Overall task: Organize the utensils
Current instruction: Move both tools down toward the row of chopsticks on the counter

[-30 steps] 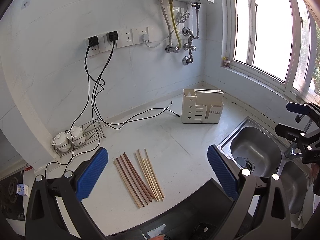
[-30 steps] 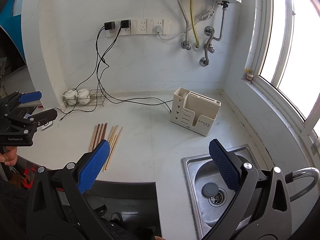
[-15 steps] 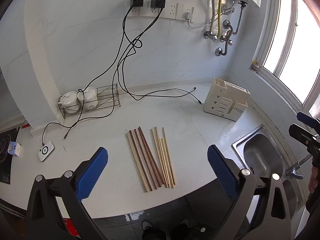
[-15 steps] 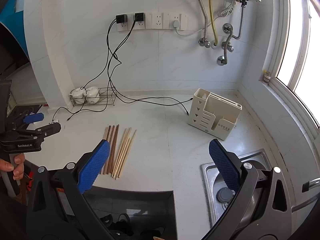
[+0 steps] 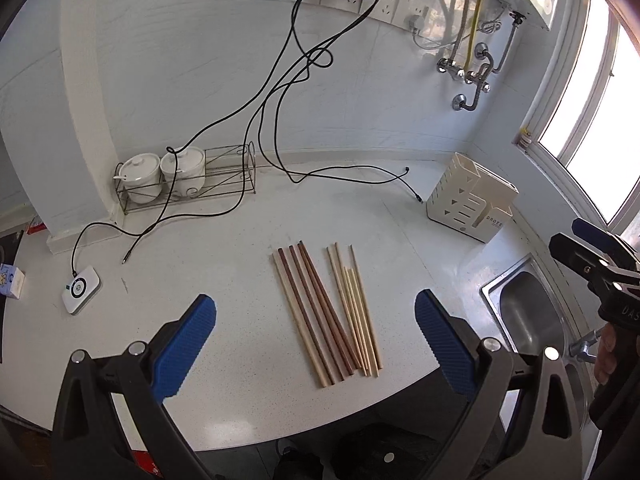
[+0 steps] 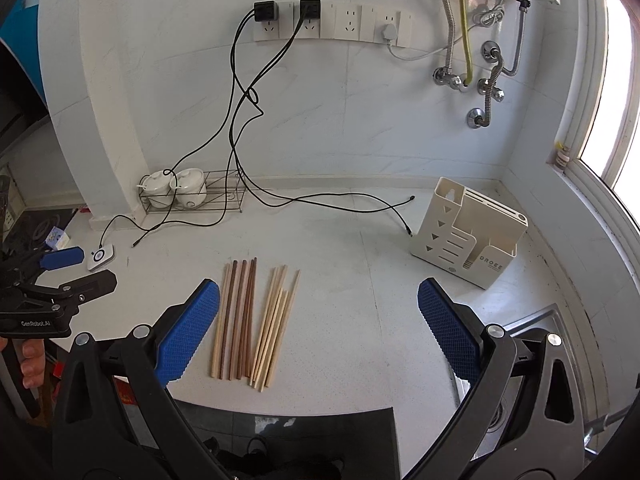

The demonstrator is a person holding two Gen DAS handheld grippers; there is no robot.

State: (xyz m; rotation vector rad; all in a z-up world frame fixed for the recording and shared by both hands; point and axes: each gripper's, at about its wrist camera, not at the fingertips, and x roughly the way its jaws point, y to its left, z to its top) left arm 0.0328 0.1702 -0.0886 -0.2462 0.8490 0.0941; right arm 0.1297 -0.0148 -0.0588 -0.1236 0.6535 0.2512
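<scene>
Chopsticks (image 5: 328, 312) are lying loose in two bunches near the bench (image 5: 240, 248) front edge, dark ones left, pale ones right. Cream utensil holder (image 5: 472, 208) is standing well apart, back right near the sink (image 5: 524, 312). Left tool (image 5: 316, 344) and right tool (image 6: 320, 332) are both hovering above, jaws gaping wide, gripping nothing.

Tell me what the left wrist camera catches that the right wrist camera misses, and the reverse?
Only the left wrist view shows the right gripper, at its right edge above the steel sink. Only the right wrist view shows the left gripper, at its left edge, and the full row of white wall sockets. Both show the wooden chopsticks lying flat on the white counter and the cream plastic utensil holder standing apart.
</scene>
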